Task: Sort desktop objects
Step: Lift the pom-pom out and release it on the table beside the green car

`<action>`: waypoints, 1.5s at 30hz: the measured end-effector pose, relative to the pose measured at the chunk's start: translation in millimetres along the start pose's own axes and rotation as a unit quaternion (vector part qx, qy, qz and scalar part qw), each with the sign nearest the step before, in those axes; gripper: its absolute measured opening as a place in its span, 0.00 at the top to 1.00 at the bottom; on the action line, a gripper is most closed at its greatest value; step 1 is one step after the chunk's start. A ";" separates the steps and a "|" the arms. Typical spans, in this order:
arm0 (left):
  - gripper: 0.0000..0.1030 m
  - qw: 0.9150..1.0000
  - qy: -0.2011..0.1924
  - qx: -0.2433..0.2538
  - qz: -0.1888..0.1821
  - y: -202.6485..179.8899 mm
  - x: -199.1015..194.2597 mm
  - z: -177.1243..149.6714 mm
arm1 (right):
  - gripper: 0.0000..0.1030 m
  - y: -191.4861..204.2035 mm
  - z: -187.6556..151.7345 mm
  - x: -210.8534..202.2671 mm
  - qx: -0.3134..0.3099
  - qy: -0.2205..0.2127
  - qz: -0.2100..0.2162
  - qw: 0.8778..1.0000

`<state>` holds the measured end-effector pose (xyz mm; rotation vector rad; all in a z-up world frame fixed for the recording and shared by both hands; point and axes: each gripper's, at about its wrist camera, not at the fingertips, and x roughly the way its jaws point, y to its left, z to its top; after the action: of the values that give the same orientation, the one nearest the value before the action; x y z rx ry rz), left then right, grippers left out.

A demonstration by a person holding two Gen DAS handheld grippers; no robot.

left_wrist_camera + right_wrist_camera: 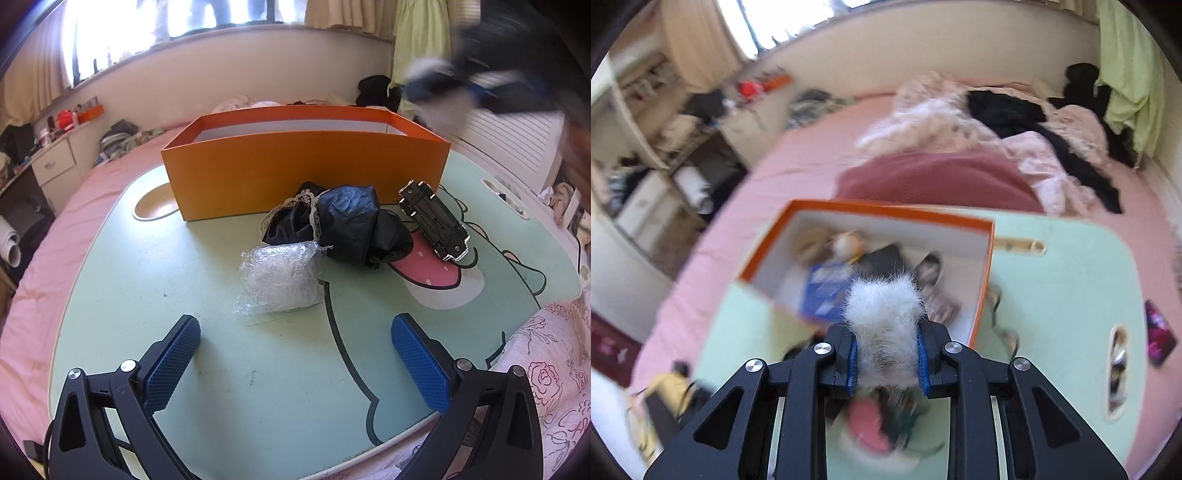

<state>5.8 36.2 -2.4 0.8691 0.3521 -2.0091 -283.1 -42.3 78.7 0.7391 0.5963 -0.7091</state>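
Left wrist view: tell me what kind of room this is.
Most likely a bedroom. A small green lap table stands on a bed with a pink sheet, curtains hang at the window, and a drawer unit stands beside the bed.

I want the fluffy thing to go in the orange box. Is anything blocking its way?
Nothing visible is. The right claw is shut on the white fluffy thing above the open orange box, which has no lid on.
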 end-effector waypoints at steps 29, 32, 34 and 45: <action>0.00 1.000 0.000 -0.008 0.007 -0.9 0.4 0.5 | 0.31 -23.1 -121.9 -8.6 -0.058 -0.075 -0.024 0.995; 0.00 1.000 0.000 -0.008 0.010 -1.6 0.3 0.6 | 0.27 -21.0 -132.4 11.3 -0.081 -0.028 -0.044 0.995; 0.00 1.000 0.000 -0.009 0.010 -2.9 0.1 0.9 | 0.16 -17.1 -135.6 18.8 -0.099 -0.025 -0.055 0.993; 0.00 1.000 -0.001 -0.012 0.013 -2.7 0.4 1.2 | 0.00 -14.1 -137.7 35.6 -0.129 -0.012 -0.067 0.989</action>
<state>2.9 36.9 -2.1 0.8532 0.3624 -1.9783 -303.8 42.9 -34.2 0.4526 0.7051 -0.7471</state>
